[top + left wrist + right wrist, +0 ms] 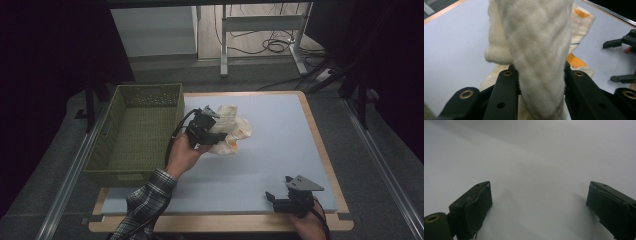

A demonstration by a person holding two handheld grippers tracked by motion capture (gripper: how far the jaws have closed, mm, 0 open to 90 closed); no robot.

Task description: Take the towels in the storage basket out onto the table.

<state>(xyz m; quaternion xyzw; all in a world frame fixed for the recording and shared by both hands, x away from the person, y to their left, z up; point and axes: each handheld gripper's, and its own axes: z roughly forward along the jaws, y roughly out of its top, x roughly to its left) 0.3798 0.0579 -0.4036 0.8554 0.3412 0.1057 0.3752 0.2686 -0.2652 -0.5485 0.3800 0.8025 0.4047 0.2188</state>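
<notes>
Cloth (231,131): lying bunched on the desk (280,150), just beside the green basket (135,132); soft, light, limp.
Left claw (216,131): pinching a thick fold of cloth.
Right claw (276,199): resting wide, holding nothing.
Grip advice: taking a bunched fold is holding better than a thin edge.

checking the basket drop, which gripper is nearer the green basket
Left. The left gripper, clamped on the cream towel, is just beside the green basket; the right gripper rests open at the table's near right edge.
</notes>
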